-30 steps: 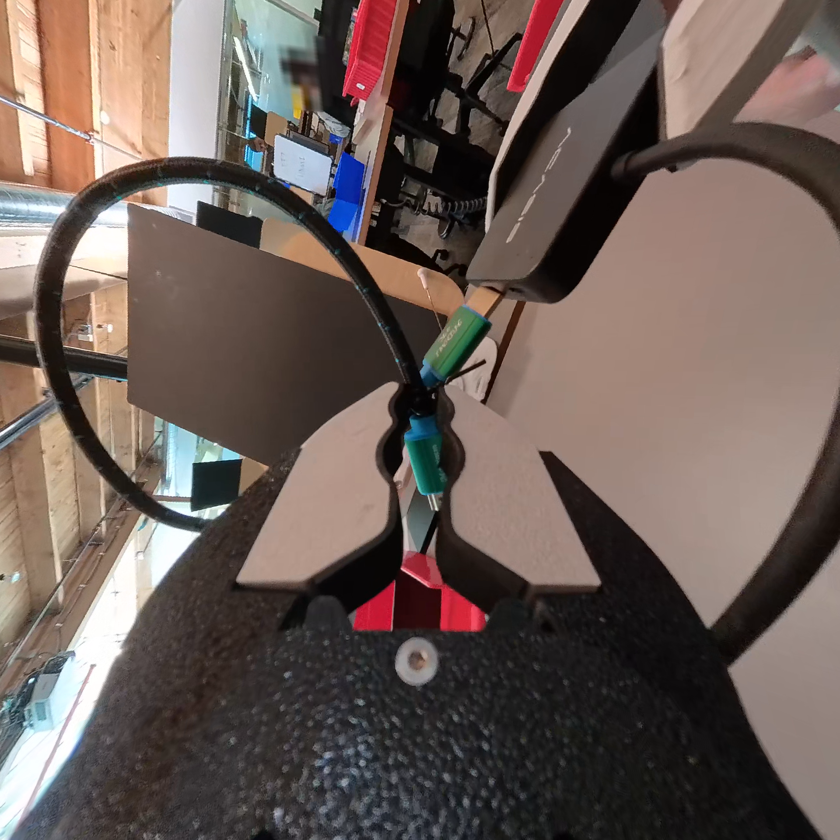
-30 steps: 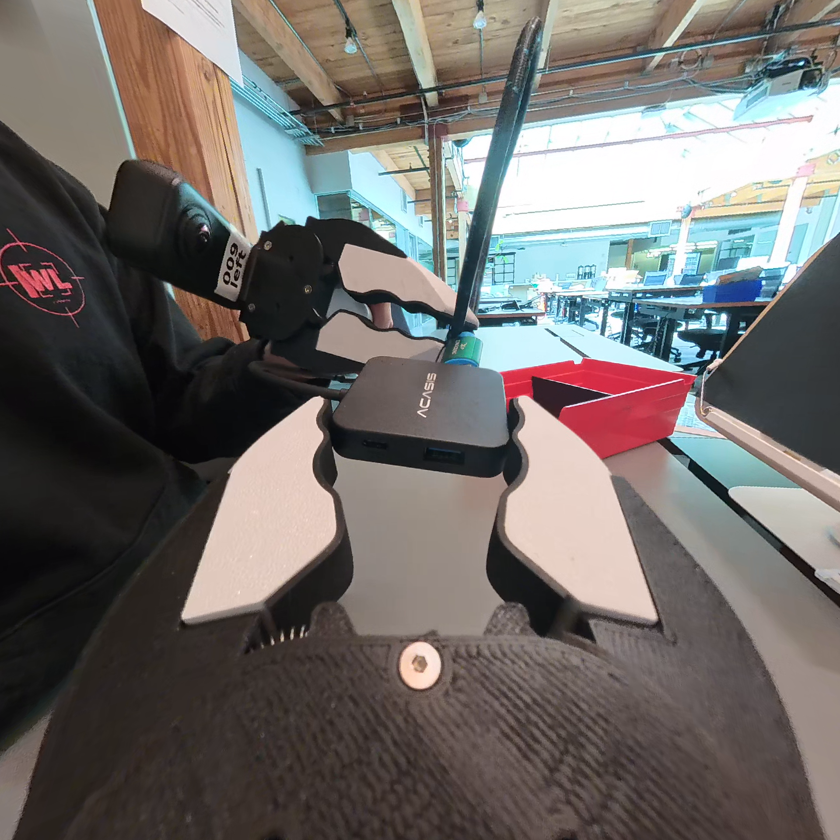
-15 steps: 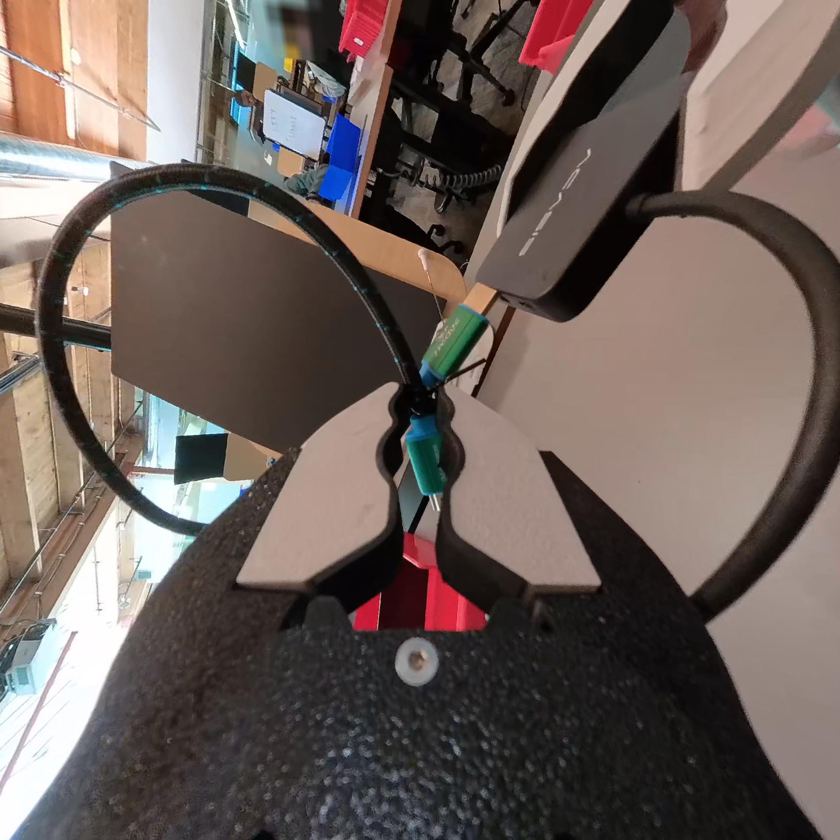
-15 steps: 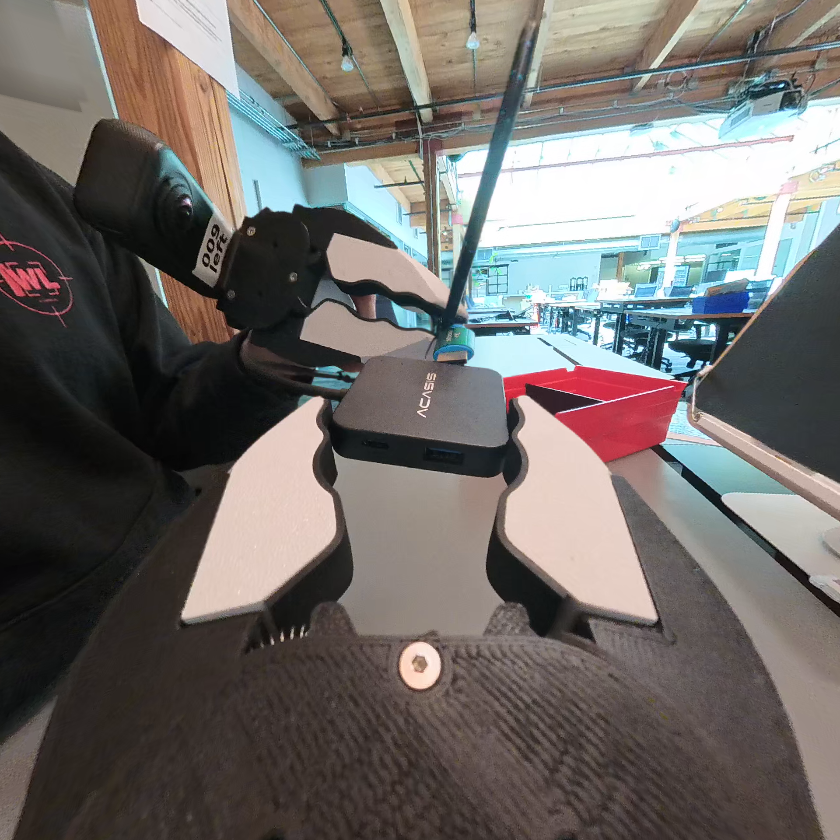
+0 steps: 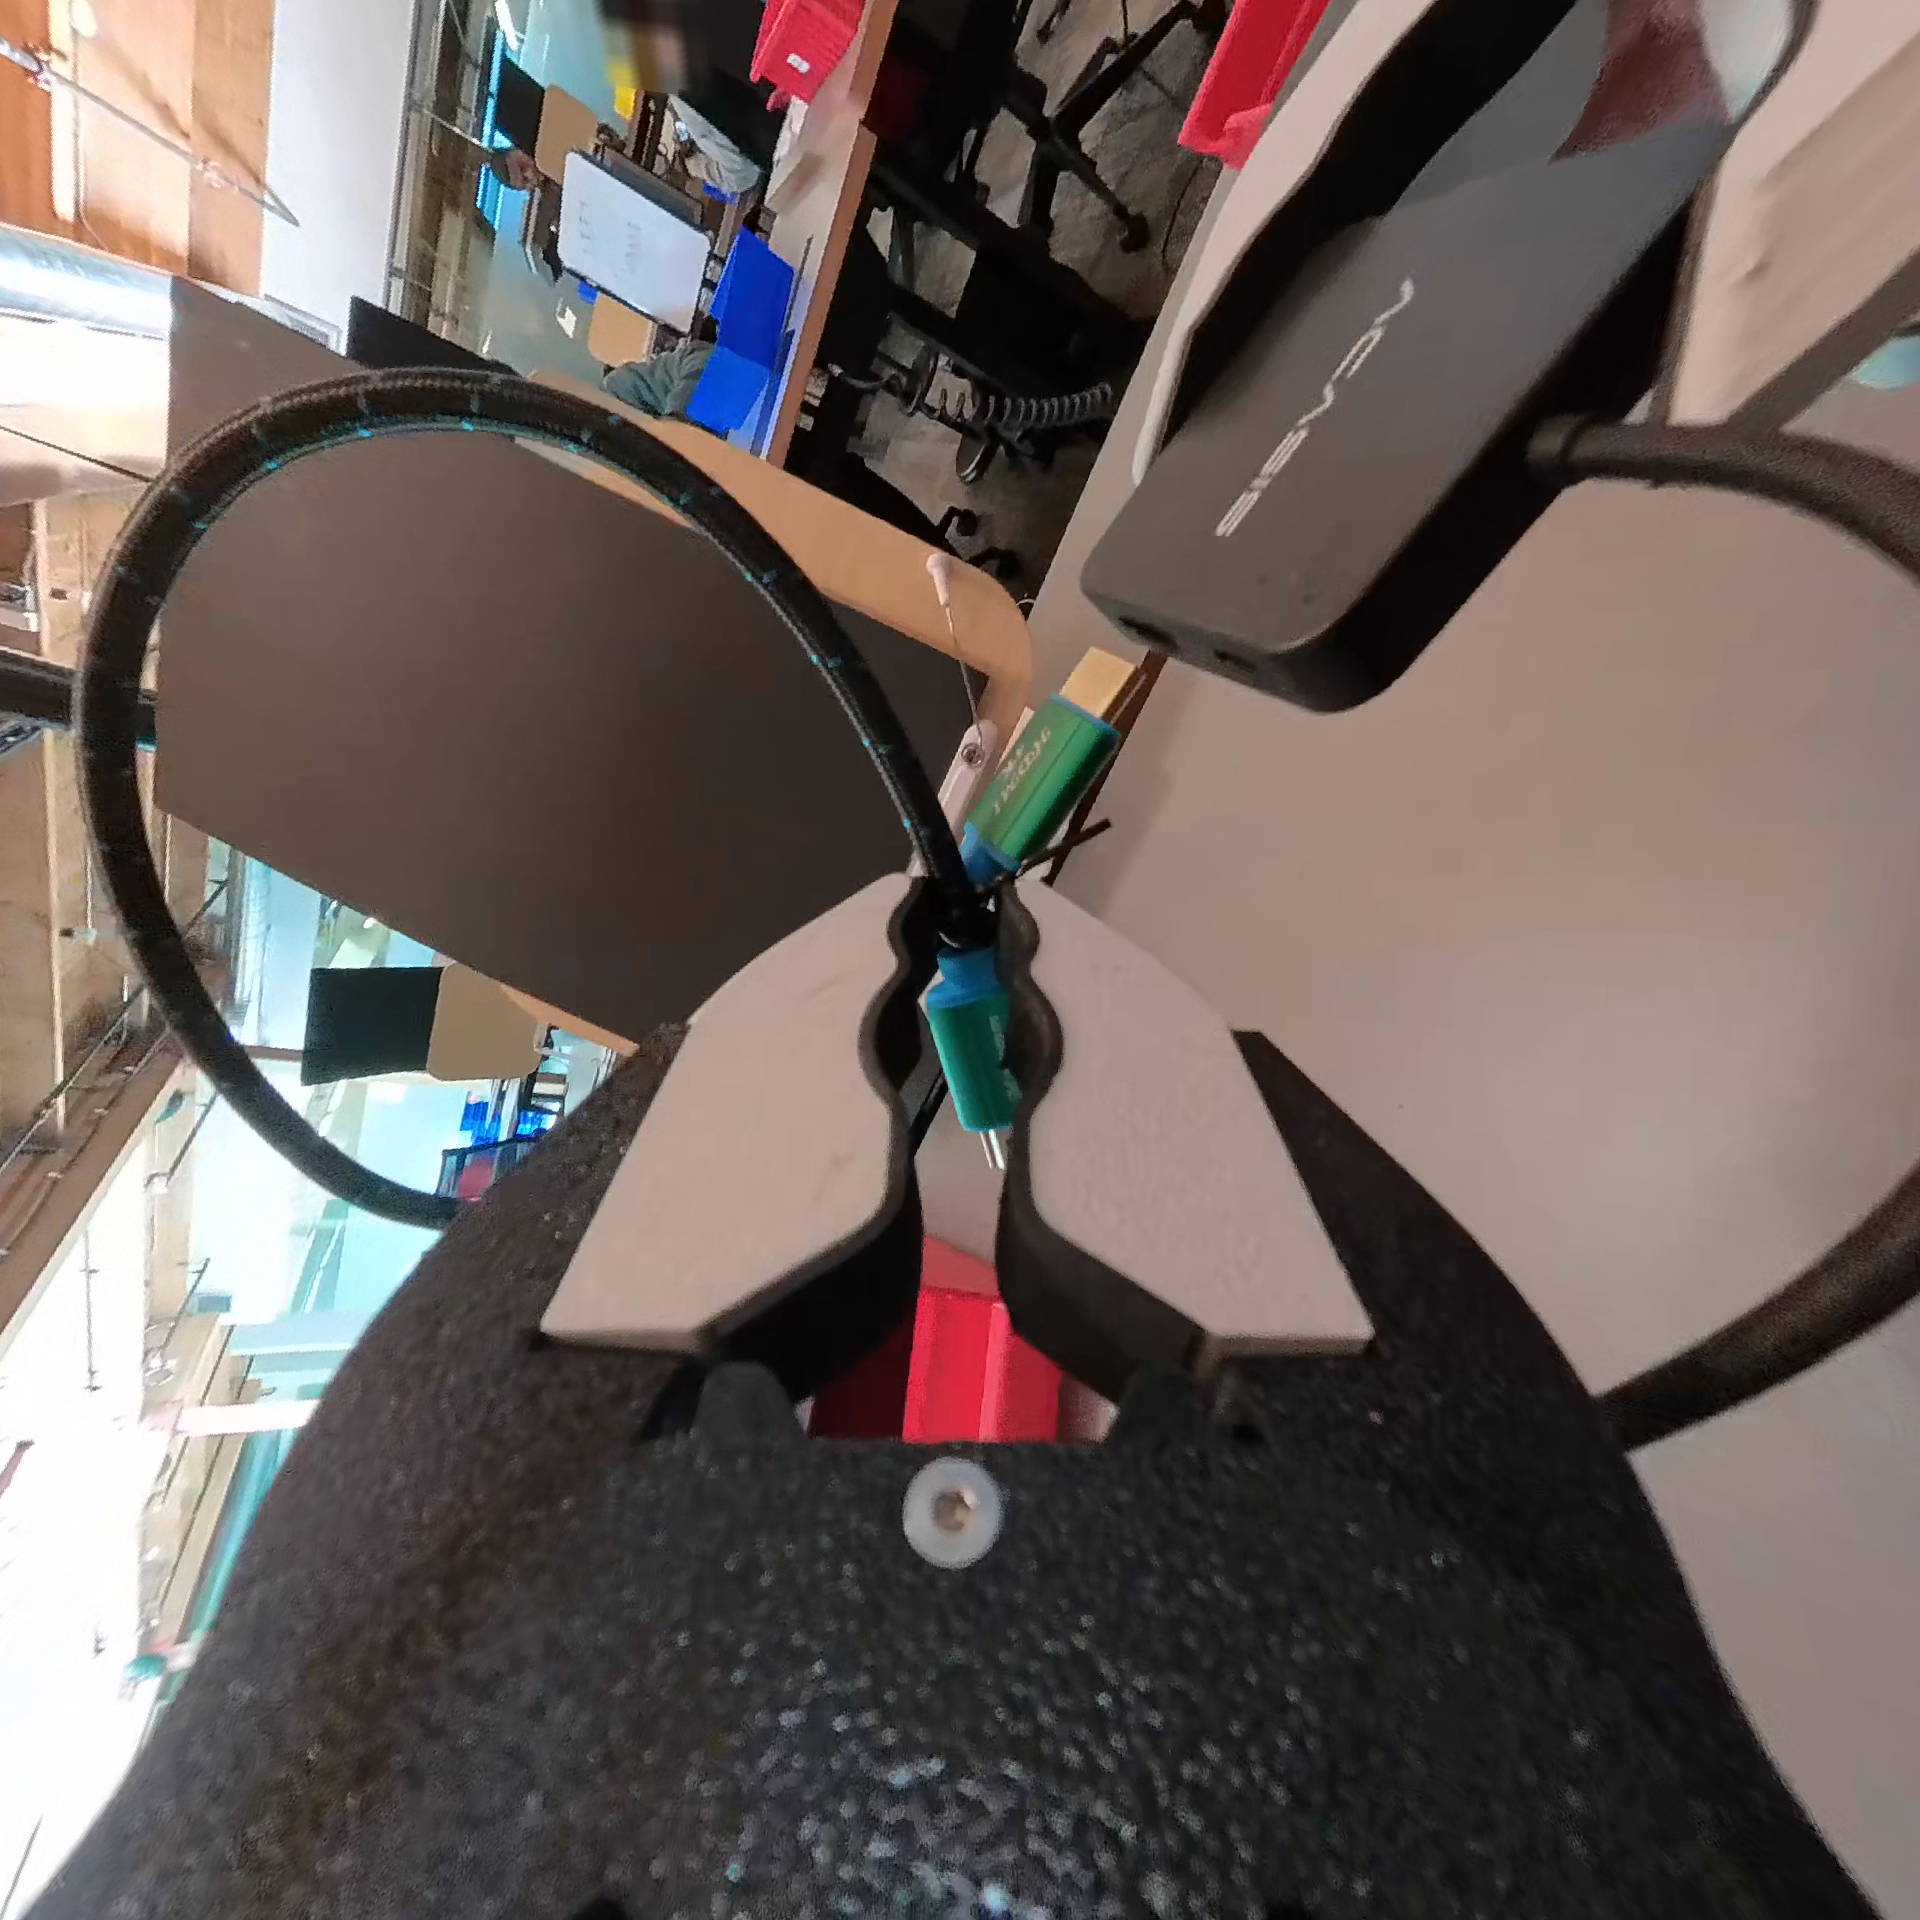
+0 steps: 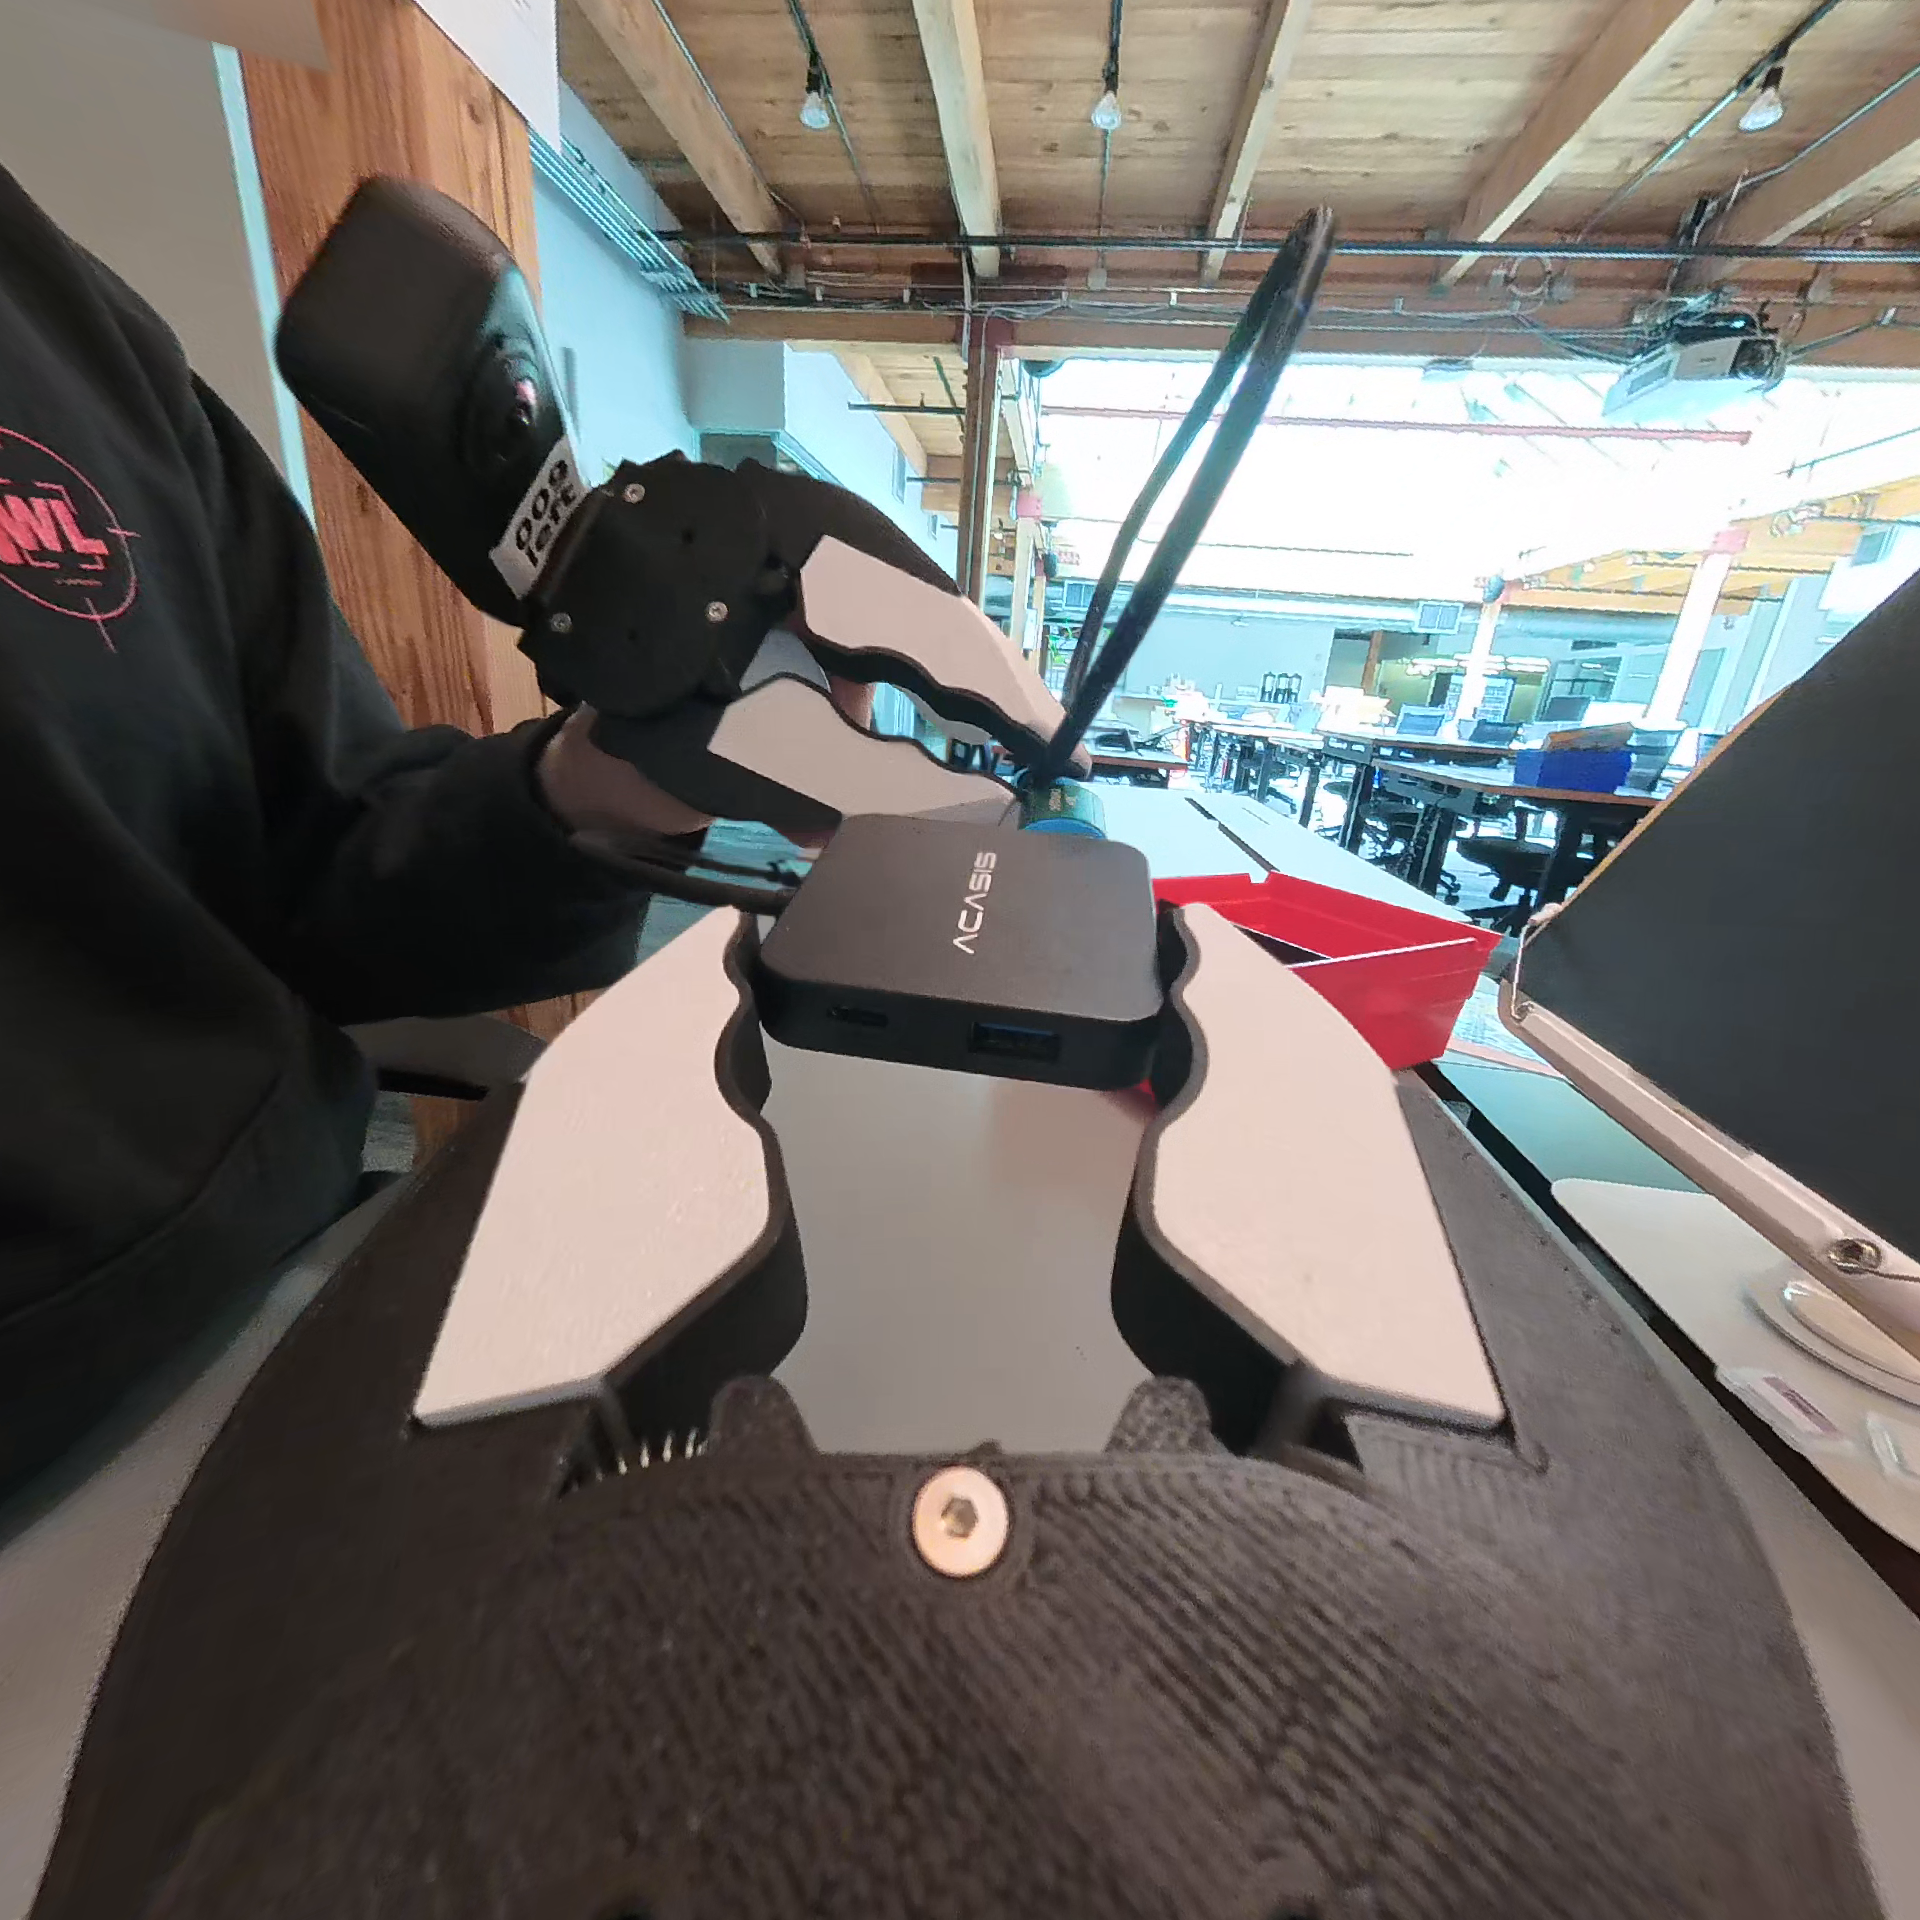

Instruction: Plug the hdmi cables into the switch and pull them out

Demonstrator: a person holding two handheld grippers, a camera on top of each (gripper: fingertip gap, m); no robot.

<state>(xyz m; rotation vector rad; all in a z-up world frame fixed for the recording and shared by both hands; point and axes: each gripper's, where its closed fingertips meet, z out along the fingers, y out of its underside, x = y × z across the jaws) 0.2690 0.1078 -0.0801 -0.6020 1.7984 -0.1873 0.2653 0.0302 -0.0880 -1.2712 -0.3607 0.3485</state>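
My right gripper (image 6: pixel 961 930) is shut on the black switch (image 6: pixel 966 935) and holds it off the white table (image 6: pixel 956 1226). My left gripper (image 5: pixel 961 904) is shut on a black braided HDMI cable (image 5: pixel 125 727) just behind its green plug (image 5: pixel 1039 774). The plug's gold tip points at the switch (image 5: pixel 1382 436) with a small gap between them. A second green connector (image 5: pixel 971 1055) hangs between the left fingers. In the right wrist view the left gripper (image 6: pixel 1039 753) sits just behind the switch, and the plug (image 6: pixel 1060 810) is mostly hidden.
A red bin (image 6: pixel 1351 956) stands behind the switch on the right. A dark panel on a white stand (image 6: pixel 1766 883) leans at the right edge. A person's black sleeve (image 6: pixel 156 831) fills the left. The switch's own thick black cable (image 5: pixel 1766 457) loops to the right.
The green plug's tip was at the switch's edge and now stands clear of it. The right gripper has tilted and shifted the switch slightly. Both grips are unchanged.
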